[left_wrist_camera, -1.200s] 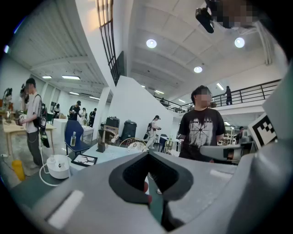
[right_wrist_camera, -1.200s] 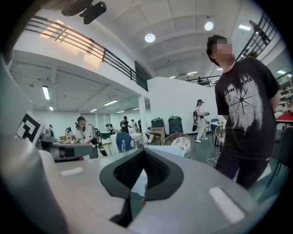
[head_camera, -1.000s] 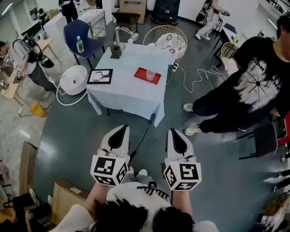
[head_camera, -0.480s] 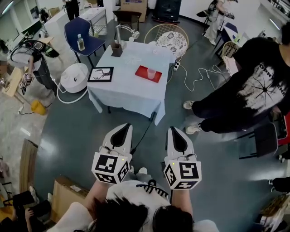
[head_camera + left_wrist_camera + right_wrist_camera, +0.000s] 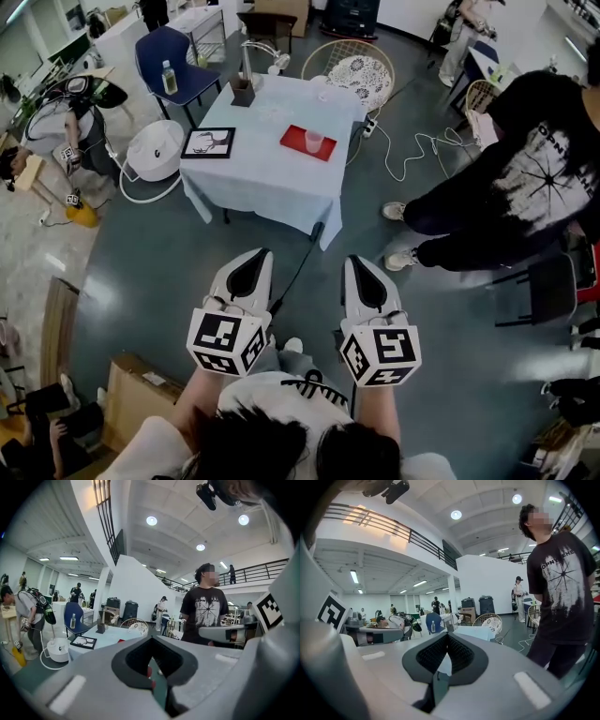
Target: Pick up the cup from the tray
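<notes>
A pink cup (image 5: 315,142) stands on a red tray (image 5: 300,141) on the white-clothed table (image 5: 272,183), far ahead in the head view. My left gripper (image 5: 253,255) and right gripper (image 5: 357,262) are held side by side low in that view, well short of the table, over the grey floor. Both are shut with nothing between the jaws. In the left gripper view the left gripper (image 5: 152,644) points toward the table (image 5: 101,638), where a sliver of the red tray (image 5: 122,641) shows. The right gripper (image 5: 442,645) also faces the table (image 5: 476,632).
A person in a black printed T-shirt (image 5: 511,183) stands to the right of the table. A picture frame (image 5: 208,142) and a brown holder (image 5: 242,92) share the table. Around it are a wicker chair (image 5: 349,67), a blue chair (image 5: 167,61), a white round appliance (image 5: 153,150) and floor cables (image 5: 412,155).
Both grippers stay shut and keep about the same place. The table has drifted slightly up in the head view, and the person with the backpack at the left has moved.
</notes>
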Action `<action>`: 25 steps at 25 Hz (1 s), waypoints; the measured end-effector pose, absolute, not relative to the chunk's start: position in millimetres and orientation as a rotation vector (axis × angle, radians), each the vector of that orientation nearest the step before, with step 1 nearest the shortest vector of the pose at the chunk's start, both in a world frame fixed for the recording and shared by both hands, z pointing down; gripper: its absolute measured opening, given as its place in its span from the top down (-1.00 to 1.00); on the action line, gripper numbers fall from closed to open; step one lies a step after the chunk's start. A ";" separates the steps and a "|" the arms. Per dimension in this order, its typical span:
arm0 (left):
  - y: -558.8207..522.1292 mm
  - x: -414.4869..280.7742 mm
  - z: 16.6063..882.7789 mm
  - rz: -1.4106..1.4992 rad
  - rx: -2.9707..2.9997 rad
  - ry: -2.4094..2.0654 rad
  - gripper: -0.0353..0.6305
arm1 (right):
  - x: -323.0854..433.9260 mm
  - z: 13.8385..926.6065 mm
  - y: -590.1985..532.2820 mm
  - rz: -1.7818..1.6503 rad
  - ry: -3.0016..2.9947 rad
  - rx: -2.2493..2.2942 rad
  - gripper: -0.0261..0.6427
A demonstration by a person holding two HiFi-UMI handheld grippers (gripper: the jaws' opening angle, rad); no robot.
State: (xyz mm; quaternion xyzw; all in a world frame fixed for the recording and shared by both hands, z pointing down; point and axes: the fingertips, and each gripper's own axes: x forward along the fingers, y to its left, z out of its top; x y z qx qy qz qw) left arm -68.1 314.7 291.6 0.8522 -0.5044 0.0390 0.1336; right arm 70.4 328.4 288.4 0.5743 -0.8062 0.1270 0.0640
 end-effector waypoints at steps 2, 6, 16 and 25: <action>313.7 -70.5 294.2 0.099 2.448 -1.482 0.89 | 72.3 291.0 327.5 0.379 -2.438 1.716 0.83; 312.0 -75.1 302.8 0.102 2.402 -1.508 0.89 | 78.8 294.9 323.9 0.382 -2.439 1.705 0.76; 275.1 -65.6 319.7 0.165 2.425 -1.490 0.89 | 83.5 303.4 286.1 0.380 -2.454 1.660 0.61; 183.3 -75.6 322.4 0.176 2.437 -1.469 0.89 | 73.4 308.0 207.1 0.371 -2.424 1.653 0.53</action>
